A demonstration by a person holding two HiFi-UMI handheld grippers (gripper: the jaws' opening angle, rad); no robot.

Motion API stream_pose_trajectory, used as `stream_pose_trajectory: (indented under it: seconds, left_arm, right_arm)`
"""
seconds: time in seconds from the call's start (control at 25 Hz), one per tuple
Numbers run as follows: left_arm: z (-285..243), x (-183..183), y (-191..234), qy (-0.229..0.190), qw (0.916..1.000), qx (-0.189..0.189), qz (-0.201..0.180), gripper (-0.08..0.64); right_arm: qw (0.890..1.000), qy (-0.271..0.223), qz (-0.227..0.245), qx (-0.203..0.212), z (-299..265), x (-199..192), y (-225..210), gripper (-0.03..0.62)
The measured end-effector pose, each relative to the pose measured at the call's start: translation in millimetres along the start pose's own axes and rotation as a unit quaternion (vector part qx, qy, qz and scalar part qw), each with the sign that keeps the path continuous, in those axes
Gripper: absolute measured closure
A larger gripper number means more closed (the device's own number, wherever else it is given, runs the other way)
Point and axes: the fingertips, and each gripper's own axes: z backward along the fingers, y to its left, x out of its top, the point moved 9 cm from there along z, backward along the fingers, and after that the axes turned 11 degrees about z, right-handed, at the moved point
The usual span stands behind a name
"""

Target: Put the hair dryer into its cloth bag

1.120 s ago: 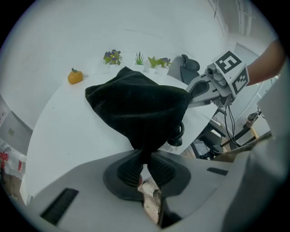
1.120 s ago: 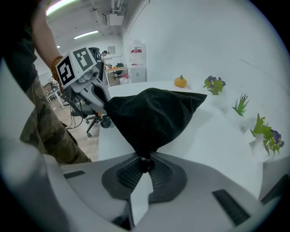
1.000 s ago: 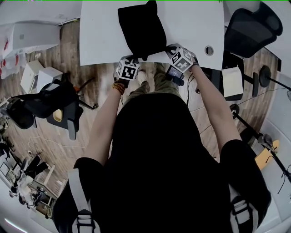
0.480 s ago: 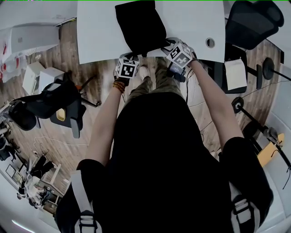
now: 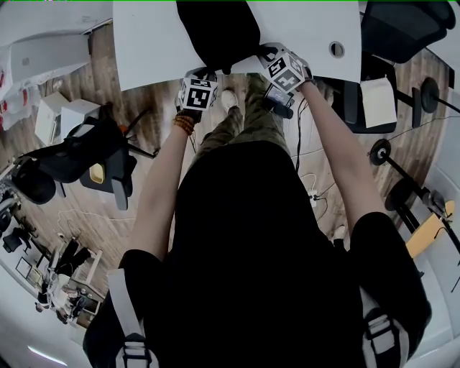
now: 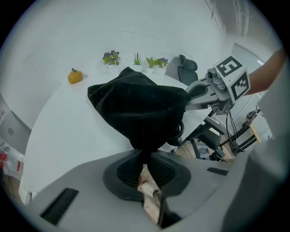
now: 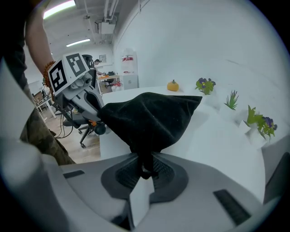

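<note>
The black cloth bag (image 5: 215, 32) lies bulging on the white table (image 5: 151, 43), its near end at the table's front edge. My left gripper (image 5: 203, 72) is shut on the bag's near left part, with the cloth pinched between its pads (image 6: 144, 156). My right gripper (image 5: 260, 56) grips the near right part; its jaws have just been closing and black cloth sits between them (image 7: 145, 165). Each gripper shows in the other's view: the right gripper (image 6: 190, 93), the left gripper (image 7: 97, 108). A black loop (image 6: 180, 131) hangs below the bag. The hair dryer is hidden.
A small orange pumpkin (image 6: 75, 76) and little potted plants (image 6: 111, 57) stand along the table's far edge. A round cable hole (image 5: 336, 49) is in the table at the right. Black office chairs stand on the floor at the left (image 5: 79, 154) and top right (image 5: 402, 21).
In the head view the table and bag have slid up towards the top of the picture. Both grippers stay at the bag's near end, at the table's front edge.
</note>
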Motion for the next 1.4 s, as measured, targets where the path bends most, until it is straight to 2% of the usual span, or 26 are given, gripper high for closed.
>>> stream_pose_trajectory:
  seconds: [0.28,0.6,0.72,0.96,1.4]
  left_arm:
    - [-1,-2,4,-0.017,0.9997,-0.016,-0.004,0.512]
    - [-3,-1,4,-0.038,0.9988,-0.019,0.026,0.514]
    - [-3,-3,6,-0.037,0.9982,-0.020,0.042,0.514]
    - [-4,-1,7,-0.029,0.9978,-0.035,0.049,0.514]
    - [-3,0,6,-0.026,0.9984,-0.026,0.042,0.514]
  right_arm:
    - [1.000,0.003,-0.007,-0.009,1,3,4,0.545]
    - [1.000,0.030,0.002,0.001,4,3,2,0.548]
    - [0.999,0.037,0.012,0.005,4,8,2,0.548]
    - [0.999,0.042,0.014,0.013,1,13,3,0.548]
    - [0.999,0.035,0.005,0.013,3,6,-1,0.548]
